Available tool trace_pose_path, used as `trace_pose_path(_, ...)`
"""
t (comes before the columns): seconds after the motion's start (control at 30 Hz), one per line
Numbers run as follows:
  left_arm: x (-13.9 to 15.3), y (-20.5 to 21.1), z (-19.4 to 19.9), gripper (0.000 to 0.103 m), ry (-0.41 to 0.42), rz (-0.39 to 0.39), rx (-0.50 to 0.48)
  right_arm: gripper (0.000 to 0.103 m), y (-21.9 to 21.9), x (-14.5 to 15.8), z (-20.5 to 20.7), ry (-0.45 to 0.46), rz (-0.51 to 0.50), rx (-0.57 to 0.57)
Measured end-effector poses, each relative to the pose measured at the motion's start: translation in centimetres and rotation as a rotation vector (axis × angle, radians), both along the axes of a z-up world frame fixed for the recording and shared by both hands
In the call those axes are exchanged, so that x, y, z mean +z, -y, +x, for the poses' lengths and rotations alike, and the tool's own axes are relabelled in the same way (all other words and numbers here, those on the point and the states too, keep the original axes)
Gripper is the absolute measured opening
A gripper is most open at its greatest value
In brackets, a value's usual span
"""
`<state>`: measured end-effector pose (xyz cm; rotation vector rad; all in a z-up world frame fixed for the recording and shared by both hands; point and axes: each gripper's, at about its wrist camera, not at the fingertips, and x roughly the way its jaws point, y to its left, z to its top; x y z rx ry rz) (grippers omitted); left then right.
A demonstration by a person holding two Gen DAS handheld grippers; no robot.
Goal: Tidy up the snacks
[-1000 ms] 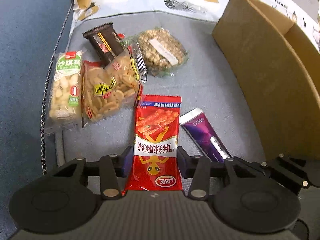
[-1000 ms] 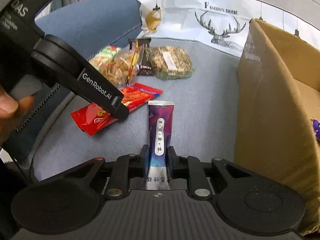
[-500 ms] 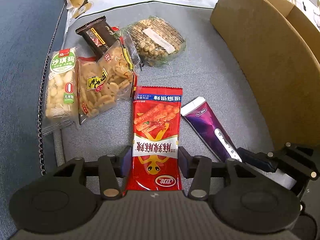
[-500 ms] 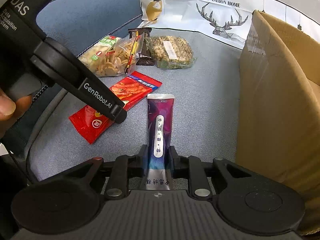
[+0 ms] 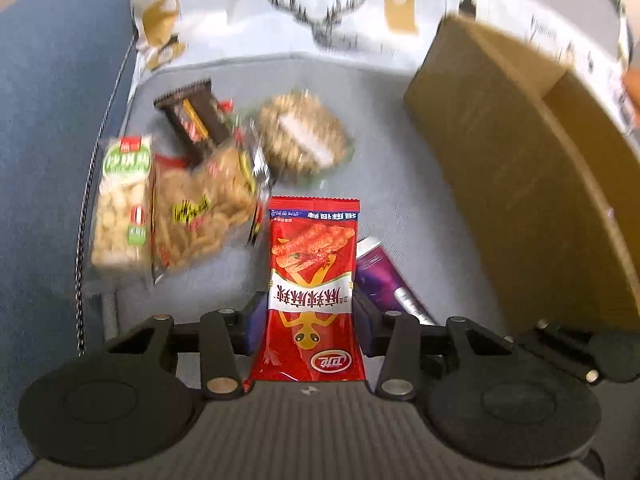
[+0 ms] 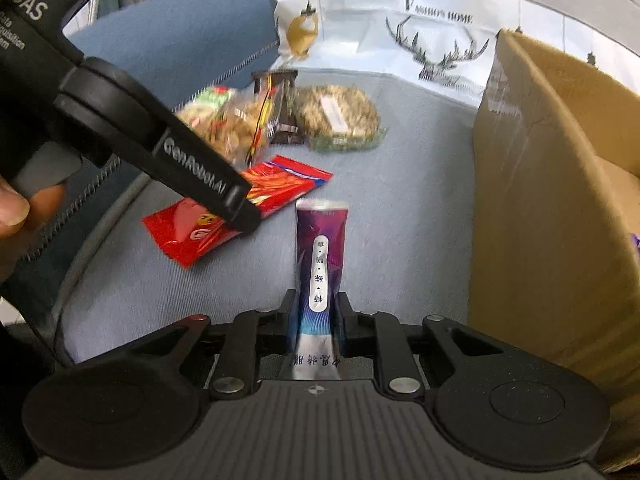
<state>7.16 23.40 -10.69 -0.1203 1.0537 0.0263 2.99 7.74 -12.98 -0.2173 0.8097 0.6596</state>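
Both packets run lengthwise out of their jaws; box at frame right.

Left gripper (image 5: 308, 316) jaws closing on flat red foil snack packet (image 5: 312, 280); right gripper (image 6: 316, 314) pinches slim purple sachet (image 6: 322, 256), nearer the open brown cardboard box (image 6: 532, 216).

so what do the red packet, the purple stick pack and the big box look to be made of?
Red packet: glossy plastic film, going by its sheen and crimped end. Purple stick pack: shiny foil-like laminate with a silvery end. Box: plain brown corrugated cardboard, matte, with clear tape glinting on one edge.
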Motion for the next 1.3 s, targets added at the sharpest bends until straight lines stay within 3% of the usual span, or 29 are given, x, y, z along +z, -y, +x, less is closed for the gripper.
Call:
trace_pose_path(0.27, 3.0, 0.1, -1.0, 0.049, 0.158, -0.056, 0.013, 0.018, 0.7, 2.1, -0.7, 0.116, 0.085, -0.004)
trace_pose_path(0.77, 9.0, 0.3, -2.7, 0.049, 0.376, -0.029, 0.149, 0.018, 3.1, 7.0, -1.5, 0.234, 0.189, -0.07)
trace_pose_path(1.13, 11.5, 4.6, -2.3, 0.049, 0.52, -0.001, 0.16, 0.018, 10.7, 14.7, 2.0, 0.36, 0.31, -0.17)
trace_pose_path(1.3, 12.0, 7.5, -1.8, 0.049, 0.576, 0.009, 0.137, 0.018, 15.0, 17.2, 5.4, 0.434, 0.29, -0.211)
